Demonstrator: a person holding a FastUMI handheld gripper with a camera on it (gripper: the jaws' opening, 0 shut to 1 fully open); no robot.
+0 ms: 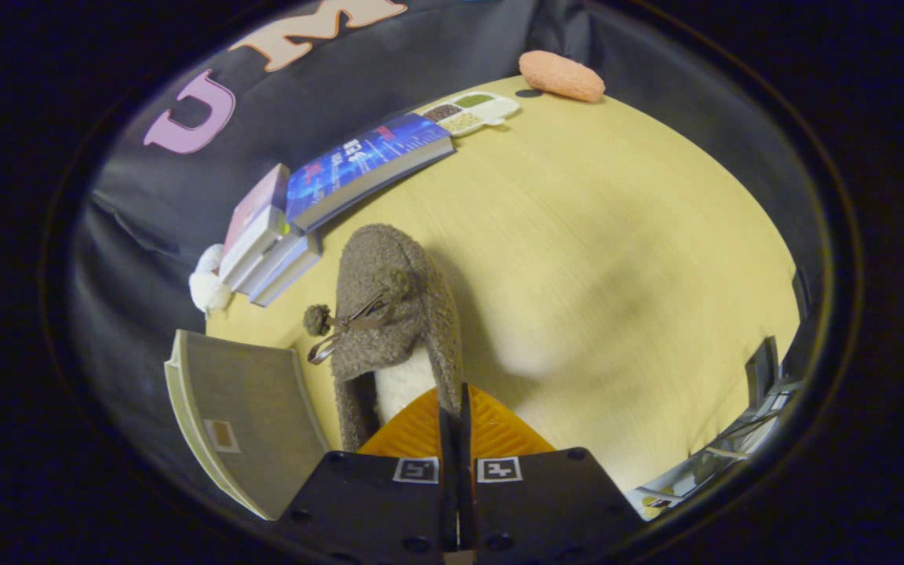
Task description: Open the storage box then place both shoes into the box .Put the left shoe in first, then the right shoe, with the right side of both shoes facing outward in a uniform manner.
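While my gripper hangs over the table, my jaws stand nearly closed, pinching the right wall of the shoe near its heel. Left of it lies the grey box; books lie beyond.

Claw-mounted fisheye, steeply downward, close above the table, facing the booth wall.

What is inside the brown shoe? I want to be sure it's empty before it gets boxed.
The brown shoe shows white fleecy lining at its opening; the gripper, fingers shut on its rim, covers the heel, and the toe's interior is hidden.
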